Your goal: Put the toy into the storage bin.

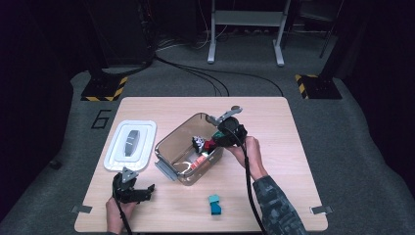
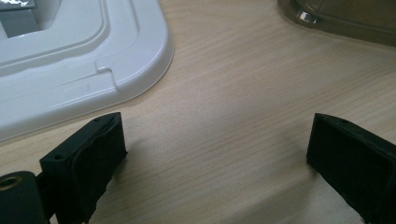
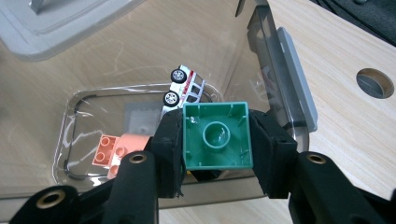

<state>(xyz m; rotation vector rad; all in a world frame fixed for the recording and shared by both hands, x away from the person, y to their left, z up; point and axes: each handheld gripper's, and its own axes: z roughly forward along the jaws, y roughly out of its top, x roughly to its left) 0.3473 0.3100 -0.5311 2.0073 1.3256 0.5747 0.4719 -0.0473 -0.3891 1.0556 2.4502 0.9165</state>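
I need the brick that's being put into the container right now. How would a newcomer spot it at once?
Start at the clear bin in the middle of the wooden table, beside the white lid. Over the bin's right edge, the right claw is clamped on a green brick. It is square, its hollow underside faces the camera, and unlike the peach brick and toy car, it isn't lying in the bin.

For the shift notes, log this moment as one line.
right gripper: shut on green brick, over clear bin | left gripper: open, empty, on table | bin: toy car, peach brick
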